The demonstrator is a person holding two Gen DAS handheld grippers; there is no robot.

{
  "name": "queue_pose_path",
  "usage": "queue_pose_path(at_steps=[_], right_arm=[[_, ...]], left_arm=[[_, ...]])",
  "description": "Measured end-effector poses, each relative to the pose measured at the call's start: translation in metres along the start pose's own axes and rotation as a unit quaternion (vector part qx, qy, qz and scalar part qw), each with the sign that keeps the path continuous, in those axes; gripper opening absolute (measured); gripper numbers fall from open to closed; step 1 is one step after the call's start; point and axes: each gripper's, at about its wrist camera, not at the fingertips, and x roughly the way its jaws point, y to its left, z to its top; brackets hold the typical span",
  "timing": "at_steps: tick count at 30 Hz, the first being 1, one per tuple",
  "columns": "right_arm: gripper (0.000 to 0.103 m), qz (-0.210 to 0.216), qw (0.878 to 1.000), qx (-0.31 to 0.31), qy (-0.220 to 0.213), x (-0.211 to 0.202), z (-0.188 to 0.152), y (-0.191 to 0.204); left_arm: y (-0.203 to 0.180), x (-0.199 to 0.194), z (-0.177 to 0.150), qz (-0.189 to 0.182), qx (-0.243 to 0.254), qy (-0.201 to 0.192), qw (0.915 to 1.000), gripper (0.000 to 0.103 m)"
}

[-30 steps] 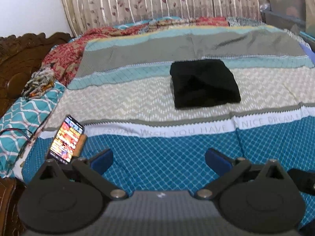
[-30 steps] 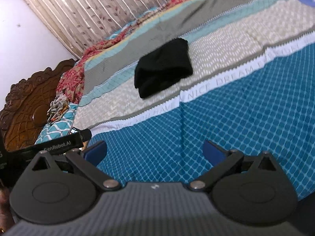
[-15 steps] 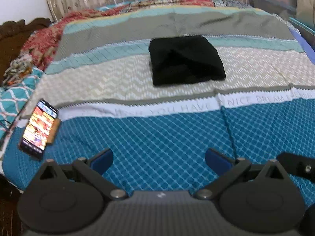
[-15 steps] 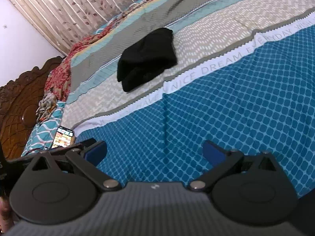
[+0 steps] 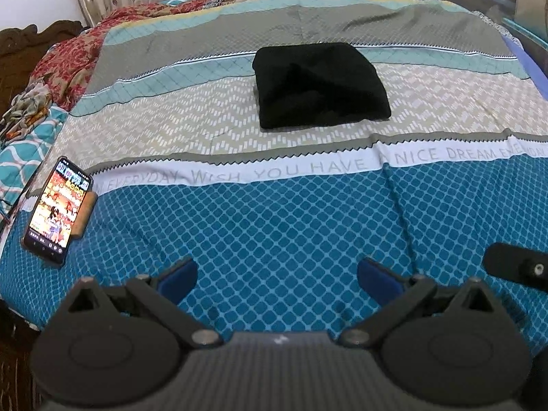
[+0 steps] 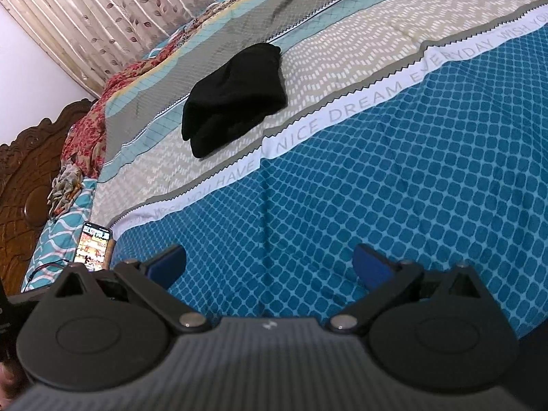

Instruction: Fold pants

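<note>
Black pants (image 5: pixel 320 84) lie folded in a compact rectangle on the beige zigzag band of the bedspread, also in the right wrist view (image 6: pixel 236 99). My left gripper (image 5: pixel 279 277) is open and empty, held over the blue diamond part of the bed, well short of the pants. My right gripper (image 6: pixel 270 265) is open and empty, also over the blue part, with the pants far ahead and to the left. Part of the right gripper's body (image 5: pixel 513 269) shows at the right edge of the left wrist view.
A lit phone (image 5: pixel 58 210) lies at the bed's left edge, also in the right wrist view (image 6: pixel 94 246). A teal patterned pillow (image 5: pixel 24 157) and red floral cloth (image 5: pixel 68 65) lie at the left. A wooden headboard (image 6: pixel 24 171) stands beyond. Curtains (image 6: pixel 102 10) hang behind the bed.
Both grippers have drawn back and shifted, so the pants sit more central in the left view. The pants have not moved. Both jaws stay open.
</note>
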Motion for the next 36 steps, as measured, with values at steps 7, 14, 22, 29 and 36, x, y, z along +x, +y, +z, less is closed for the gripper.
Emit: queue_pose_path(at_steps=[7,14,22,29,36], right_arm=[[0.103,-0.005,1.0,0.0,0.0,0.002,0.001,0.0],[0.103,-0.007,1.0,0.002,0.001,0.003,0.001,-0.001],[0.103,-0.008,1.0,0.003,0.002,0.004,0.001,-0.002],[0.103,-0.009,1.0,0.003,0.002,0.004,0.0,-0.002],[0.103,-0.009,1.0,0.002,0.001,0.003,0.0,-0.002]], left_arm=[[-0.002,0.003,-0.003,0.013,0.009,0.005,0.9999,0.103],[0.0,0.008,-0.005,0.019,0.007,0.015,0.9997,0.103],[0.001,0.01,-0.009,0.021,0.006,0.021,0.9996,0.103],[0.0,0.013,-0.01,0.017,0.005,0.036,0.9992,0.103],[0.0,0.012,-0.01,0.016,0.002,0.038,0.9992,0.103]])
